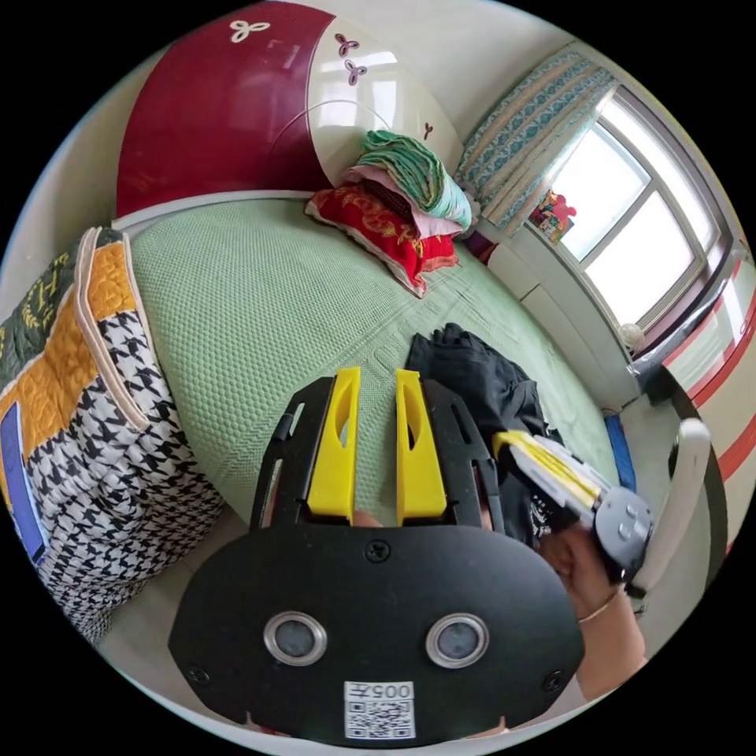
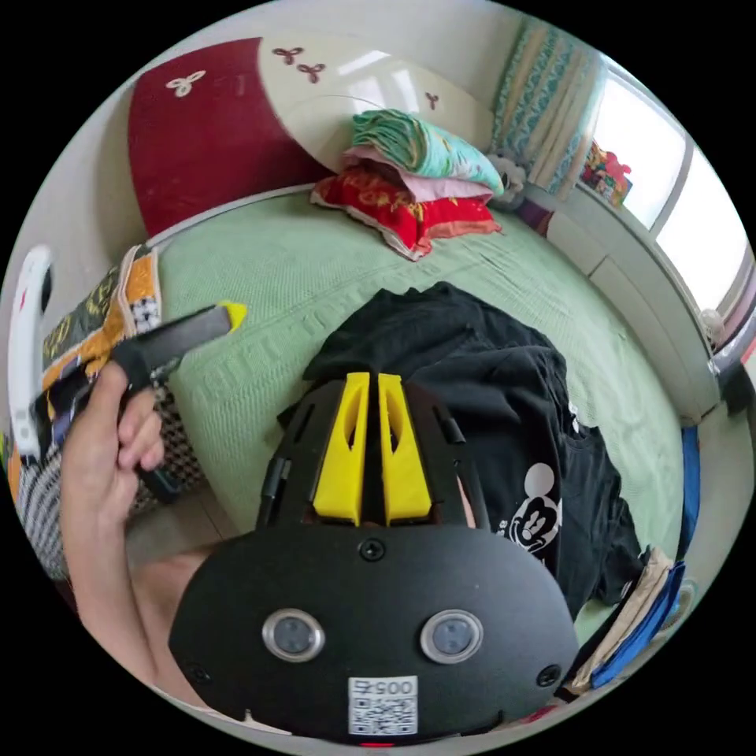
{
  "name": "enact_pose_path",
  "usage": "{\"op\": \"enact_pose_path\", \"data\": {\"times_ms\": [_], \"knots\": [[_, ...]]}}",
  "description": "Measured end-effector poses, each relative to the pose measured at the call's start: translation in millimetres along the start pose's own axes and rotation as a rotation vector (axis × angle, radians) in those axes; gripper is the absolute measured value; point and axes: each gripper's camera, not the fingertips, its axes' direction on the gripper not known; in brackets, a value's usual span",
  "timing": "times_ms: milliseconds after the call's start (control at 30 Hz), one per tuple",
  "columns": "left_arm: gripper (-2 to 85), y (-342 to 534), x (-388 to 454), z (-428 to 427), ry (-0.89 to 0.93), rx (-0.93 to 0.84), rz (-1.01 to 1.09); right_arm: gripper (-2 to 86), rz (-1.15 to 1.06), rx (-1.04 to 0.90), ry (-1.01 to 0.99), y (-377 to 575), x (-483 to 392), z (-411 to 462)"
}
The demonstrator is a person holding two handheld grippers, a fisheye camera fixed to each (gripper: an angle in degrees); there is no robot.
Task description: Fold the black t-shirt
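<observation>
Left gripper (image 1: pixel 376 378): yellow fingers (image 1: pixel 337 441) parted by a narrow gap, nothing between them, poised over bare green bedspread (image 1: pixel 260 315). Right gripper (image 2: pixel 373 384): yellow fingers (image 2: pixel 346 441) almost together, a thin slit left, nothing visibly pinched; tips over the near part of the black t-shirt (image 2: pixel 488 394), contact impossible to judge.

Just beyond and to the right of the right fingertips: the t-shirt, heaped and creased on the bedspread, one part trailing toward the bed edge. To the right of the left fingertips in the left gripper view: the same dark heap.

Handling, as a judgement: light, soft, limp knit; likely to sag and drag on the textured cover instead of sliding flat. Best taken at two edges such as shoulders or hem corners, lifted and spread before any fold. No seam or corner clearly sorted out in this crumple, so some searching likely.

Look: plain black, matte, with a white cartoon print (image 2: pixel 537 504) on the front, partly folded under.

Farther off: stacked pillows (image 2: pixel 409 181) at the headboard (image 2: pixel 213 126).
</observation>
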Motion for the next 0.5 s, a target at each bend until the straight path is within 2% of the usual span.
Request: {"op": "enact_pose_path", "data": {"times_ms": [100,200,333,500], "knots": [[8.3,-2.5,0.0,10.7,0.000,-0.027,0.020,-0.5,-0.112,-0.070,0.072,11.3,-6.9,16.7],[8.7,-4.6,-2.2,15.2,-0.027,-0.012,0.025,1.9,-0.108,-0.160,0.031,8.6,10.2,32.4],[9.2,-10.3,-11.5,24.0,0.003,-0.020,-0.005,6.1,-0.002,-0.049,-0.160,-22.8,51.9,12.0],[10.4,-20.4,-6.1,40.4,-0.003,-0.017,0.036,9.0,-0.016,-0.015,-0.161,-98.2,70.3,23.1]]}}
